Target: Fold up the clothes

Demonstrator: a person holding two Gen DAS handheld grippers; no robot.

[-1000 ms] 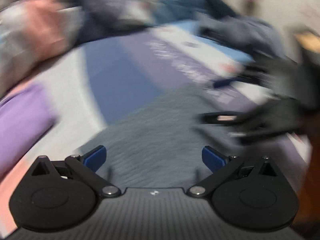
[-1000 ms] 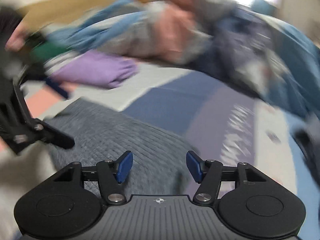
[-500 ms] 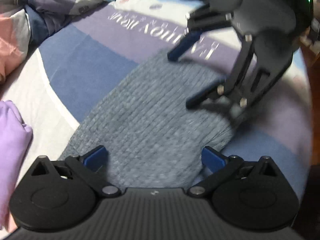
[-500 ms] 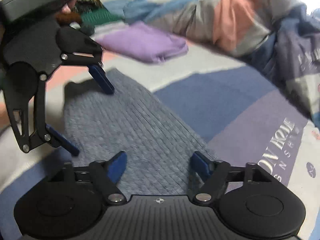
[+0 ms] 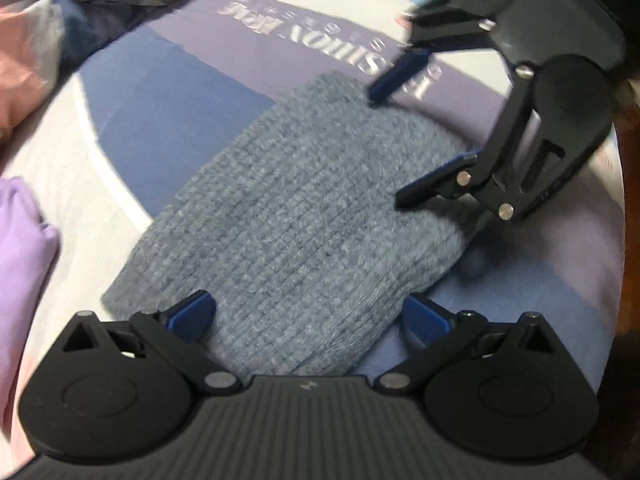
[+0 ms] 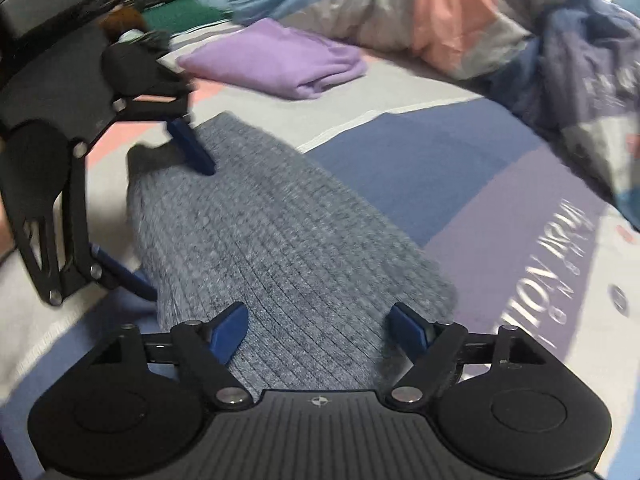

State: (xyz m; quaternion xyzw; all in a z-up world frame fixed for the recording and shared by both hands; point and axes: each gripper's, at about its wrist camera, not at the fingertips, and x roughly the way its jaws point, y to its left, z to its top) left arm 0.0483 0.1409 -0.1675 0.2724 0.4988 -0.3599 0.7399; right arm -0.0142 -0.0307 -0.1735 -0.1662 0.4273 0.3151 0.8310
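Note:
A folded grey-blue ribbed knit garment (image 5: 304,216) lies flat on the bed, also seen in the right wrist view (image 6: 280,256). My left gripper (image 5: 306,316) is open and empty, low over the garment's near end. My right gripper (image 6: 320,330) is open and empty over the opposite end. Each gripper shows in the other's view: the right one (image 5: 388,140) with its fingertips at the far right corner, the left one (image 6: 176,232) at the far left edge. Neither holds cloth.
A folded purple garment (image 6: 280,60) lies beyond the knit, also at the left edge of the left wrist view (image 5: 20,248). A rumpled quilt in pink, grey and navy (image 6: 500,28) is piled at the back. The bedsheet (image 5: 168,92) has blue, purple and white blocks with lettering.
Both grippers have dropped closer to the grey knit garment and settled at its opposite ends. The views steadied from heavy blur. The garment lies where it was.

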